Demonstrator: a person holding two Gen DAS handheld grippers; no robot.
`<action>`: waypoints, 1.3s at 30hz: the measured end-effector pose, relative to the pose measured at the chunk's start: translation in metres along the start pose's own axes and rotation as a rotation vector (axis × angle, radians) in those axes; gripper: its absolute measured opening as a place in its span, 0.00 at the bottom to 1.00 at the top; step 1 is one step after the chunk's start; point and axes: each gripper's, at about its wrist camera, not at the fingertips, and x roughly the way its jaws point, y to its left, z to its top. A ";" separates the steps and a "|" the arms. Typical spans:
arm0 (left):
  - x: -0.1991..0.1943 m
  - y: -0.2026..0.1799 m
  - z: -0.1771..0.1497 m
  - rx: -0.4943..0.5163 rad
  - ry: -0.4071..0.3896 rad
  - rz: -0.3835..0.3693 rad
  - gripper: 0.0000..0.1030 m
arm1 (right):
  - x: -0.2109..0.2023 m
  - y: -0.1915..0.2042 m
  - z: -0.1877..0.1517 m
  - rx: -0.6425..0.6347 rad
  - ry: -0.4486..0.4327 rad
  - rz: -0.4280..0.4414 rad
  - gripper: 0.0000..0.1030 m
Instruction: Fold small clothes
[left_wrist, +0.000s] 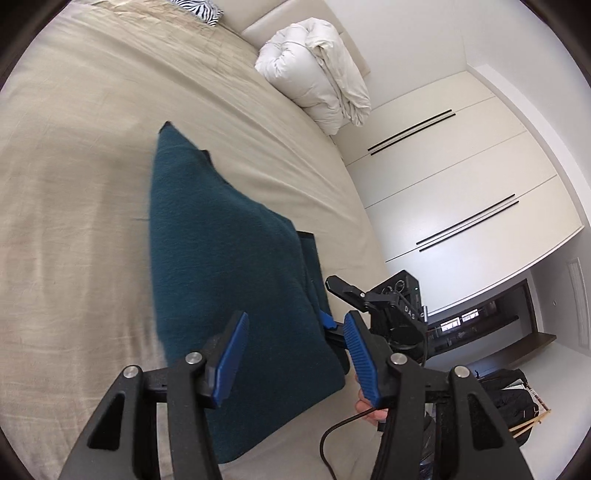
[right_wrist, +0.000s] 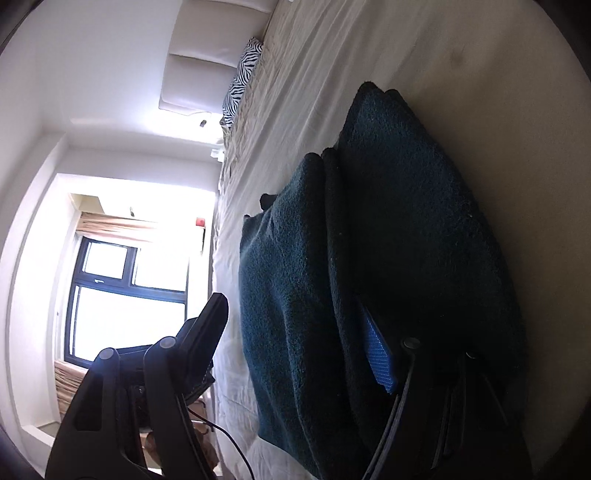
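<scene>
Left wrist view: left gripper (left_wrist: 291, 354) spread (empty) over teal garment (left_wrist: 229, 266); right gripper (right_wrist: 295, 347) likewise spread.

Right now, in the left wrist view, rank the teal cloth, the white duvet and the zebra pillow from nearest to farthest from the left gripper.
1. Teal cloth, right ahead of the left gripper.
2. White duvet, upper right by the headboard.
3. Zebra pillow, top edge, farthest.

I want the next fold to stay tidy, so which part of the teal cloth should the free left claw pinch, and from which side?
Probably the near edge of the teal cloth, low in the left wrist view, where it lies flat on the bed sheet. The left claw is open just above it, so come down from above. The right claw works the other side, where layers stack thickly.
</scene>
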 end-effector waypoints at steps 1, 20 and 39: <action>0.001 0.006 -0.003 -0.010 0.004 0.010 0.55 | 0.007 0.008 -0.001 -0.040 0.026 -0.042 0.66; 0.020 0.002 -0.011 0.031 0.028 0.054 0.66 | -0.024 0.076 0.012 -0.357 -0.002 -0.398 0.11; 0.055 0.012 0.012 0.062 -0.030 0.214 0.82 | -0.100 0.005 0.022 -0.221 -0.109 -0.373 0.54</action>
